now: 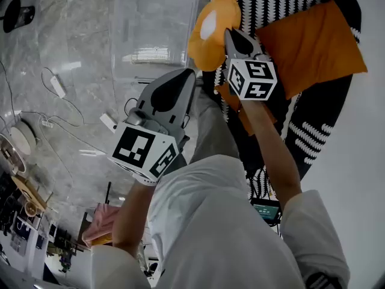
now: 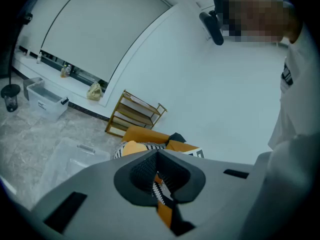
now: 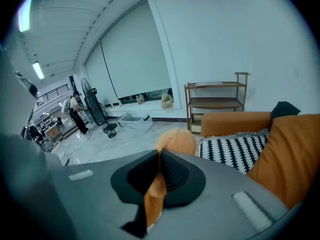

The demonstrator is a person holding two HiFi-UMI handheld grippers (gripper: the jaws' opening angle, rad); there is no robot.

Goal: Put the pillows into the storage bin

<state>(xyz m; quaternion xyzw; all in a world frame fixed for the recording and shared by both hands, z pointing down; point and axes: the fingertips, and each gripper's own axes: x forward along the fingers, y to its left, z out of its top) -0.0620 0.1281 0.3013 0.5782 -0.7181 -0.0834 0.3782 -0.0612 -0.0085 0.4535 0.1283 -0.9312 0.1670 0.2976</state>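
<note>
The round orange pillow [image 1: 210, 32] hangs in the air at 12 o'clock in the head view. It is between the sofa [image 3: 230, 123] and the clear bin [image 1: 129, 17], which sits on the floor [image 1: 72, 47] at 11 o'clock. The right tongs [image 1: 229, 35] are pinched tight on a fold of its orange cloth. The left tongs [image 1: 188, 73] are closed too, tips together, with nothing in them that I can see. They point near the pillow's lower side.

The pillow looks soft, puffy and light. I think it will sag and swing from one pinch, and it will squash, not break. The cloth looks a bit fuzzy, so it should not slip. A good place to grab is a thick fold at the edge. A second pinch on the other side would keep it steady.

A big flat orange pillow [image 1: 313, 44] lies on the sofa at 2 o'clock, on a black and white blanket [image 1: 267, 5].

The floor is shiny grey stone, with white cords at 9 o'clock. The room has white walls and a small wooden shelf [image 3: 215, 101].
</note>
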